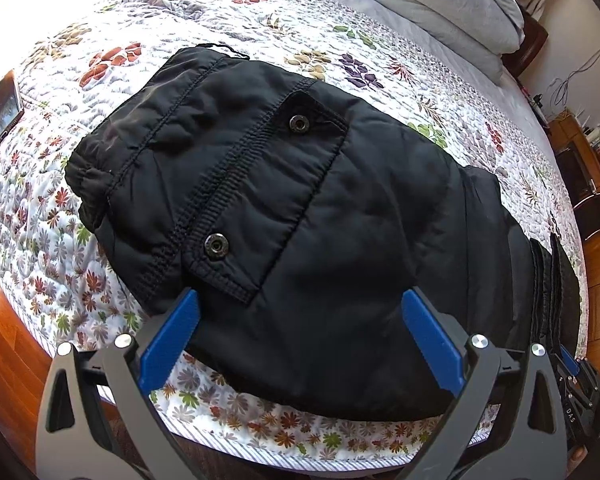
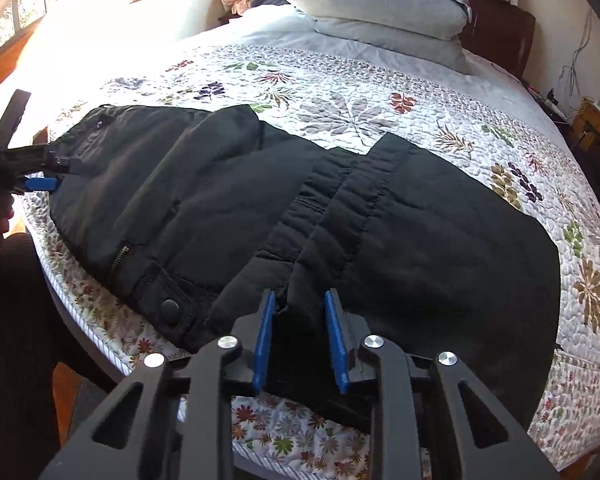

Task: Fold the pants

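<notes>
Black padded pants [image 1: 320, 208] lie folded on a floral quilt [image 1: 100, 80], with a snap-button pocket flap [image 1: 260, 184] facing up. My left gripper [image 1: 300, 300] is open, its blue fingers [image 1: 172, 340] spread wide over the near edge of the pants, holding nothing. In the right wrist view the pants [image 2: 260, 208] stretch across the quilt [image 2: 380, 100]. My right gripper [image 2: 300, 300] has its blue fingers [image 2: 265, 340] closed on a bunched fold of the leg cuffs [image 2: 332, 216] at the bed's near edge. The left gripper [image 2: 40, 182] shows at the far left.
A phone [image 1: 2, 110] lies on the quilt at the left. Grey pillows [image 2: 376, 4] are stacked at the headboard. The bed edge [image 1: 260, 456] runs just below the pants, with wooden floor [image 1: 4, 360] beside it. Furniture and cables [image 1: 580, 152] stand at the right.
</notes>
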Available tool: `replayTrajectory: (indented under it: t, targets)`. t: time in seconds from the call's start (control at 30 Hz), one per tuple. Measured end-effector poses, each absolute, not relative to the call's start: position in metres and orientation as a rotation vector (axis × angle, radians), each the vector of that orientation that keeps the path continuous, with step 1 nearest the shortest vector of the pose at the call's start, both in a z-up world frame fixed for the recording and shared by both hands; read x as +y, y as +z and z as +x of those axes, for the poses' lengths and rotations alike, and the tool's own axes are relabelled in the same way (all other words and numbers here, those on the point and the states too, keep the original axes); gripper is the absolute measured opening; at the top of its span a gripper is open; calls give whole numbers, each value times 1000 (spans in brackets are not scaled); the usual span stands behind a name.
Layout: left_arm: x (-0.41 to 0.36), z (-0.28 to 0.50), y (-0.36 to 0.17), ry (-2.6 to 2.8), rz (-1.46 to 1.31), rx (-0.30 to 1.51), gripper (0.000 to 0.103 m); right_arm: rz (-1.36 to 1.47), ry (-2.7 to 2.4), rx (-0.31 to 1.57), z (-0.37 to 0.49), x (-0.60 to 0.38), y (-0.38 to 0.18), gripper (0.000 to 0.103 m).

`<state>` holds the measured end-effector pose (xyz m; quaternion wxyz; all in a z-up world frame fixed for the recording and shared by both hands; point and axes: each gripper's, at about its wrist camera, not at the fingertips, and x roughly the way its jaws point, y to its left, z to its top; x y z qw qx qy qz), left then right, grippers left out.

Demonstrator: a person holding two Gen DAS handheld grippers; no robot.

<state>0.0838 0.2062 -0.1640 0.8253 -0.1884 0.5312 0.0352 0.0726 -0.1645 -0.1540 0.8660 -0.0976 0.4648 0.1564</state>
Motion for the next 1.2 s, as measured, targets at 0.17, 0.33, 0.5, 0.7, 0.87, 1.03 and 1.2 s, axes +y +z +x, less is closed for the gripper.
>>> replayTrajectory:
  t: [0.17,0.33,0.5,0.7,0.87,1.03,1.2]
  targets:
    - [206,85,-165,76,-400,1127,100,-139,435,949,63,-162,-133,15]
    - [206,86,-166,81,-406,1122,100,-194,458,973,60,-145,-144,14]
    - [209,85,-163,70,-419,1122,100,-133,466,1022,66,-148,-160,28]
    - [243,59,-144,71,-646,1003,100,-119,448,975,56,-165,-138,34]
    - [287,19,-147,102,-943,862,100,36,381,932,60,-210,-113,34]
    - [315,7,-176,27,-1245,789,100,212,232,914,73,-273,-106,35]
    - [316,12,-194,-7,-1378,773,100,324,159,888,68,-315,-105,36]
